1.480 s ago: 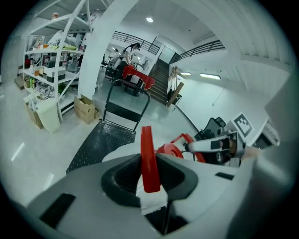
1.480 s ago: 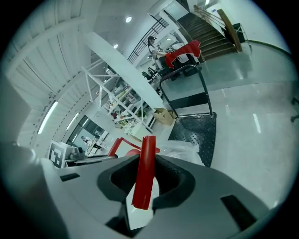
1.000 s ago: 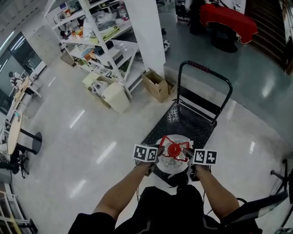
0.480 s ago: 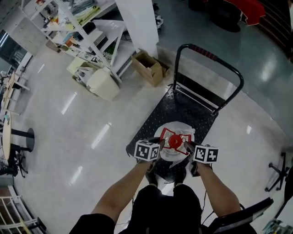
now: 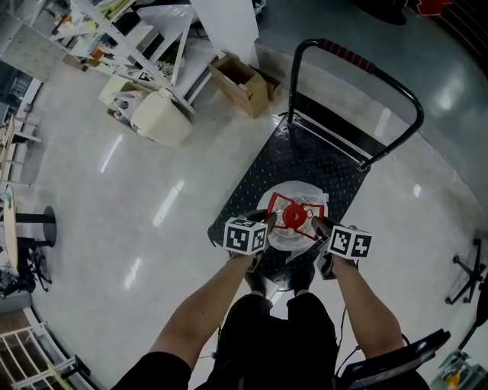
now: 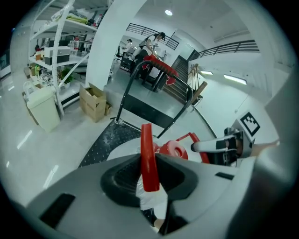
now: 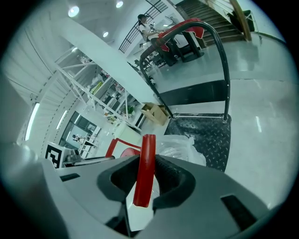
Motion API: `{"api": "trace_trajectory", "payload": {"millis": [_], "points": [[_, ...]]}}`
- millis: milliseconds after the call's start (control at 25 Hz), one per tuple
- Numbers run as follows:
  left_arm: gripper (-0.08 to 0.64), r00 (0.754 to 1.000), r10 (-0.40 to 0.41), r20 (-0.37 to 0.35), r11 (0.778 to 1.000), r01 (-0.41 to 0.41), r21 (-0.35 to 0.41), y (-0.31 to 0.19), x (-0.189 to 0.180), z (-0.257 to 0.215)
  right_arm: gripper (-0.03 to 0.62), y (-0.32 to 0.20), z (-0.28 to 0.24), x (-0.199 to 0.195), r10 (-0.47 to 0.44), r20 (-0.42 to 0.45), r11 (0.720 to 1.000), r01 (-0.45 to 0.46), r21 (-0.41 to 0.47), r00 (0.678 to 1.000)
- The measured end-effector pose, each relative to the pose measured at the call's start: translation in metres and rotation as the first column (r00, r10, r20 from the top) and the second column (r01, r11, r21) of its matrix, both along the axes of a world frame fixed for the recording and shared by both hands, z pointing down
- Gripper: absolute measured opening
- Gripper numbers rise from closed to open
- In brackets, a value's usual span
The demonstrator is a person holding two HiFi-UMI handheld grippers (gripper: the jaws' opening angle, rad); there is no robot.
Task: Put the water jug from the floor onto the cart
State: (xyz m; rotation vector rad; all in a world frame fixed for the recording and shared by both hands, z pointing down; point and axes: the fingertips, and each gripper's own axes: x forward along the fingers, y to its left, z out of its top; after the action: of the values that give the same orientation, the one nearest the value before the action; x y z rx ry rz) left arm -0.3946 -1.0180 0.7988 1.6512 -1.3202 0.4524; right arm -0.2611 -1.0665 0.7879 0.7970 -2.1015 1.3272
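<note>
The water jug [image 5: 288, 228] is pale, wrapped in clear plastic, with a red cap [image 5: 293, 217] and a red handle frame. In the head view it hangs over the near end of the black cart deck [image 5: 305, 164]; whether it rests on the deck I cannot tell. My left gripper [image 5: 264, 229] is shut on the frame's left bar [image 6: 148, 163], and my right gripper [image 5: 320, 228] is shut on its right bar [image 7: 145, 170]. Each gripper view shows a red bar pinched between the dark pads, with the cap [image 6: 174, 149] beyond it. The cart's push handle [image 5: 366, 65] stands at the far end.
A cardboard box [image 5: 240, 82], a cream bin [image 5: 164, 118] and white shelving [image 5: 145, 30] stand left of the cart by a white column [image 5: 229, 23]. A chair base [image 5: 465, 278] is at the right. The person's shoes [image 5: 263, 282] sit just below the jug.
Both grippers have carried the jug forward and down, from the cart's near edge to over its near end. The head view has tilted further down.
</note>
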Motion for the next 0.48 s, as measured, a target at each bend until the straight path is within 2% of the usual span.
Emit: {"api": "trace_trajectory", "payload": {"millis": [120,240,360,480], "points": [[0.081,1.0,0.0,0.021,0.999,0.001,-0.034,0.002,-0.008,0.01,0.095,-0.005,0.004,0.002,0.025,0.002,0.999,-0.025,-0.021,1.0],[0.081,0.998,0.032,0.058,0.998,-0.029,-0.052,0.006,-0.011,0.018,0.095,-0.003,0.009,0.005,0.042,-0.004,0.998,-0.042,-0.039,0.999],[0.081,0.996,0.035,0.08,0.999,-0.032,-0.04,0.004,-0.014,0.018,0.098,-0.007,0.009,0.007,0.001,-0.034,1.0,0.0,0.014,0.999],[0.123,0.992,0.045,0.116,0.998,-0.04,-0.04,0.005,-0.016,0.016,0.107,-0.012,0.004,0.014,-0.012,-0.061,0.999,0.015,0.042,0.998]]}}
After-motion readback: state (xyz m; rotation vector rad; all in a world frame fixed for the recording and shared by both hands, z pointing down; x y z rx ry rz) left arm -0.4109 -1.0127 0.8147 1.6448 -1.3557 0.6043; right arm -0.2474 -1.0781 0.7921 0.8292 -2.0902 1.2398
